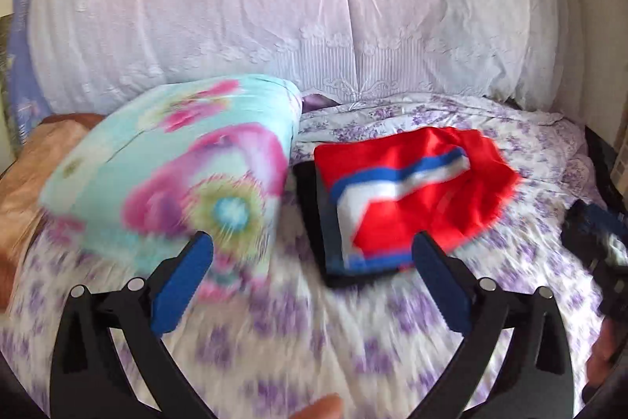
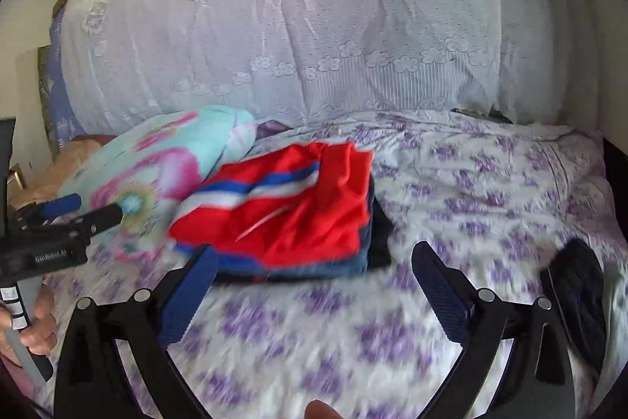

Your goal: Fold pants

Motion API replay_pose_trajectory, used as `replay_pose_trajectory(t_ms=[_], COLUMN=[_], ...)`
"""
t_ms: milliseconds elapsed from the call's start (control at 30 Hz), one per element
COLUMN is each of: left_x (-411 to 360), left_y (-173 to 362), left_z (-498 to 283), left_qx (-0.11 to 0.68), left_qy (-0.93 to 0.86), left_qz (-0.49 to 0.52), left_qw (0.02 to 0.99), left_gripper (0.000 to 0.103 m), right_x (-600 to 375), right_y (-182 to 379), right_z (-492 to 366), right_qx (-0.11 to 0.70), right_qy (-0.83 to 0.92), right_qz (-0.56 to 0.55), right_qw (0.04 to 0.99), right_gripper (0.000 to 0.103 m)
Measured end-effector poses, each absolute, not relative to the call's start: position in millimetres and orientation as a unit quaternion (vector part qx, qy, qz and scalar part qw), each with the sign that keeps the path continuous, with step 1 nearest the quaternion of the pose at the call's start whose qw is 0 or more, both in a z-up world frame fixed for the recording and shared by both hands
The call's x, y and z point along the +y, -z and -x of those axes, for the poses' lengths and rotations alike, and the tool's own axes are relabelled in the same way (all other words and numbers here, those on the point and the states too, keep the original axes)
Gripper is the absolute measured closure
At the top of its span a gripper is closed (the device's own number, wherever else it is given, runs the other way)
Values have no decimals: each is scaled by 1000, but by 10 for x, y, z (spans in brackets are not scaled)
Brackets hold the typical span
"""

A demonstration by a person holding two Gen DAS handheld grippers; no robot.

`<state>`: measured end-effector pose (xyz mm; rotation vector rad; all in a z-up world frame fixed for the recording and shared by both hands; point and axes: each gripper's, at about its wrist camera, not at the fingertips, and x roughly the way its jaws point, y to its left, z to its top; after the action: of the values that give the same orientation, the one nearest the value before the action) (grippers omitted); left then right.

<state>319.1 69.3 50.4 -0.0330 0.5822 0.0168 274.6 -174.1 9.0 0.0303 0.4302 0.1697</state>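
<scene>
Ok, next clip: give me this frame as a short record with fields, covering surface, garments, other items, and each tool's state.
surface: bed sheet, white with purple flowers
garment stack: red garment with blue and white stripes on top of folded dark clothes
loose garment: dark item lying apart, right of the stack
pillow: turquoise and pink floral pillow beside the stack, on its left
backdrop: white lace curtain
left tool: open, holding nothing, above the sheet
right tool: open, holding nothing
image quality: motion blur
</scene>
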Motion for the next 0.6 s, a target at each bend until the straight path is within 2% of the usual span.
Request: replay_pose_trajectory(t_ms=[267,600], left_x=[488,190], left_y=[-282,-48], left_z=[-2156,-1929], left_qx=[317,306], left_qy=[-14,-10], left_qz=[3,-17], left_qw=[948,952], left_gripper=[4,4], right_x=[-1590,-1647], right_y=[227,402], right_z=[-1726,-1619], right_qx=[182,194], right_qy=[-104,-102], right_qz=[-4,7], right_qw=[978,976], right_gripper=[3,3])
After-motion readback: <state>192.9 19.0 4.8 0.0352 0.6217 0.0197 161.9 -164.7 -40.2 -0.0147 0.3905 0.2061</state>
